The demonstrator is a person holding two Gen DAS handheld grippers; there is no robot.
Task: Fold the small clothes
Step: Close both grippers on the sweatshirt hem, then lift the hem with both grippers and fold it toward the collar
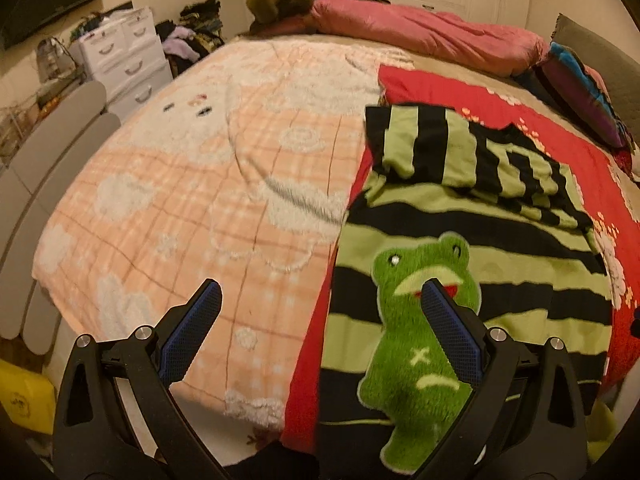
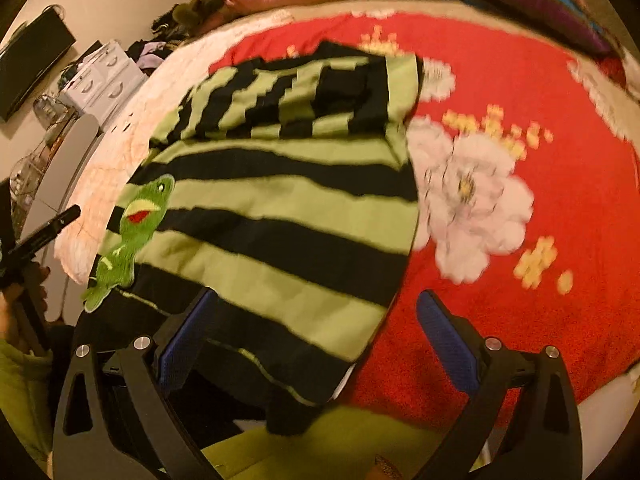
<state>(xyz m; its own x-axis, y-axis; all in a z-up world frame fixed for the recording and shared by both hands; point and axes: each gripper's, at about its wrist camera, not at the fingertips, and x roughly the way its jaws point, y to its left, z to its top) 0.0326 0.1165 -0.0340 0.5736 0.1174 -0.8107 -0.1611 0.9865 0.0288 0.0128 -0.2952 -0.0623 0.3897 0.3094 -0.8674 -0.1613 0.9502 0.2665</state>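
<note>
A bed (image 1: 248, 60) was seen covered by a peach plaid blanket (image 1: 180, 200) on its left side and a red floral blanket (image 2: 520, 160) on its right. A green-and-black striped sweater (image 2: 280, 220) was laid flat on the red floral blanket, its sleeves folded across the upper part and its near hem reaching the bed's edge. A fuzzy green frog patch (image 1: 420, 312) was shown on its front. The left tool (image 1: 320, 300) was held open and empty above the sweater's left edge. The right tool (image 2: 316, 312) was likewise spread open, empty, over the sweater's lower right corner.
</note>
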